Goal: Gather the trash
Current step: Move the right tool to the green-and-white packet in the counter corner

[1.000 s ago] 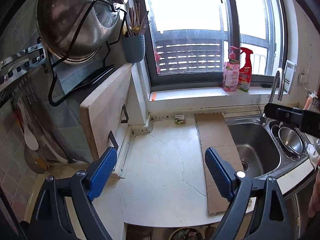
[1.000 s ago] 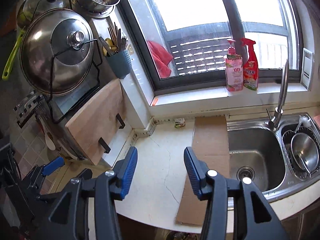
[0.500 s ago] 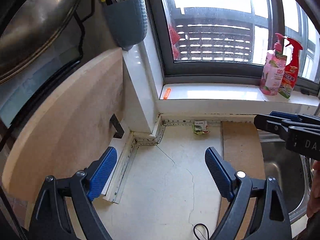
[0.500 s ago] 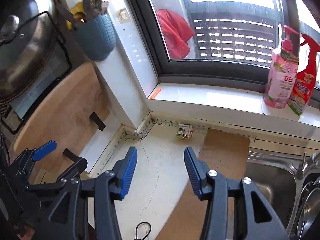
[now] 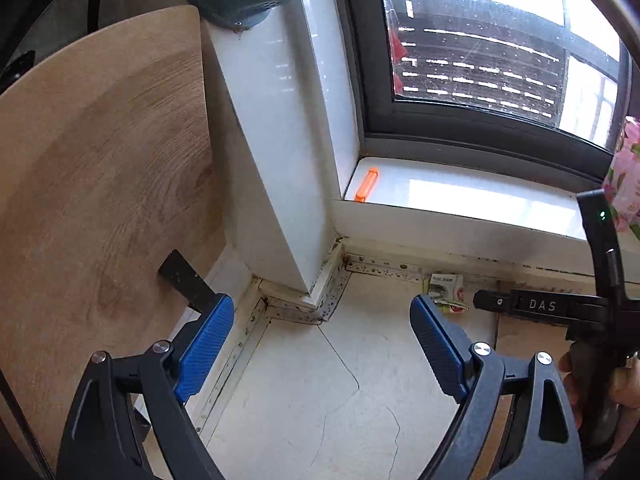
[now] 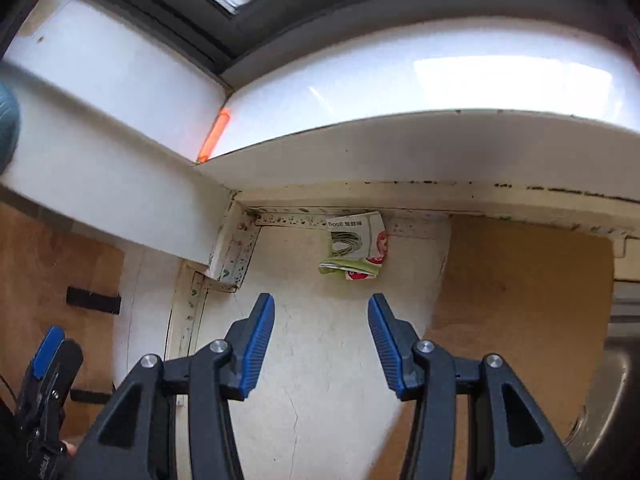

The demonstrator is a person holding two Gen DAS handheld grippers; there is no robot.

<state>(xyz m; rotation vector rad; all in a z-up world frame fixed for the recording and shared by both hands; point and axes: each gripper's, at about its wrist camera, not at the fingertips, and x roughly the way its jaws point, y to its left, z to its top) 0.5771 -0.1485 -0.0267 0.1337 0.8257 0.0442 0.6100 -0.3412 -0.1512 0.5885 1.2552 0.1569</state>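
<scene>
Wrapper (image 6: 354, 250), crumpled green and white with red spots, lies on the table (image 6: 320, 360) at the far edge, pushed against the wall strip under the window sill (image 6: 400, 92), just left of a brown cardboard sheet (image 6: 520, 280). Right hand-held gripper (image 6: 322, 340) points straight at it with fingers spread and empty, near but not touching, likely lined up to pinch it. Left hand-held gripper (image 5: 320, 344), also spread and empty, aims at the corner to the left, clear of the approach.
</scene>
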